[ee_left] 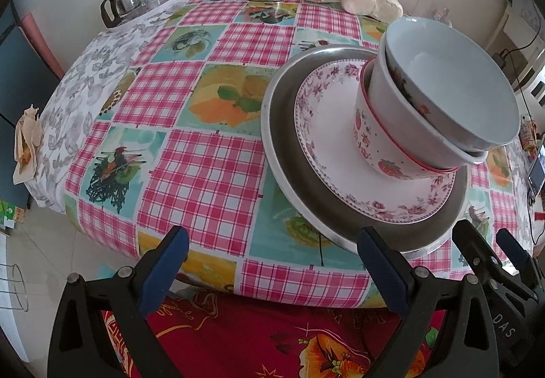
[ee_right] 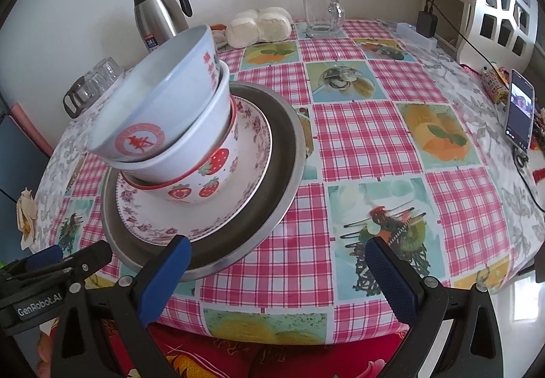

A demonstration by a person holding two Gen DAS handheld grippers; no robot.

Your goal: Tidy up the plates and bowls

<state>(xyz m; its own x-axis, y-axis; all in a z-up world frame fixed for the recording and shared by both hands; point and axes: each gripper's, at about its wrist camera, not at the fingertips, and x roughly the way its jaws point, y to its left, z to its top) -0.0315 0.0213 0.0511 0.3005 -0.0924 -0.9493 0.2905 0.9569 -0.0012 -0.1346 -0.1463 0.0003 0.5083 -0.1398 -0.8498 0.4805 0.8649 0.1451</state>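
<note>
Bowls [ee_right: 153, 126], smooth glazed ceramic and nested three deep, sit on a round flowered plate [ee_right: 245, 207] inside a shallow metal tray [ee_right: 282, 180] on the checked tablecloth [ee_right: 368, 139]; I see the stack lean, mouths tilted sideways. My left gripper [ee_left: 272, 262] and right gripper [ee_right: 277, 276] hang spread apart, empty, just before the tray's near rim

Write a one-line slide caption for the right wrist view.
Open right gripper faces three nested bowls stacked on a floral plate inside a steel tray.

Strawberry-print bowl [ee_right: 204, 187] — pink-checked tablecloth [ee_right: 368, 136]
</note>
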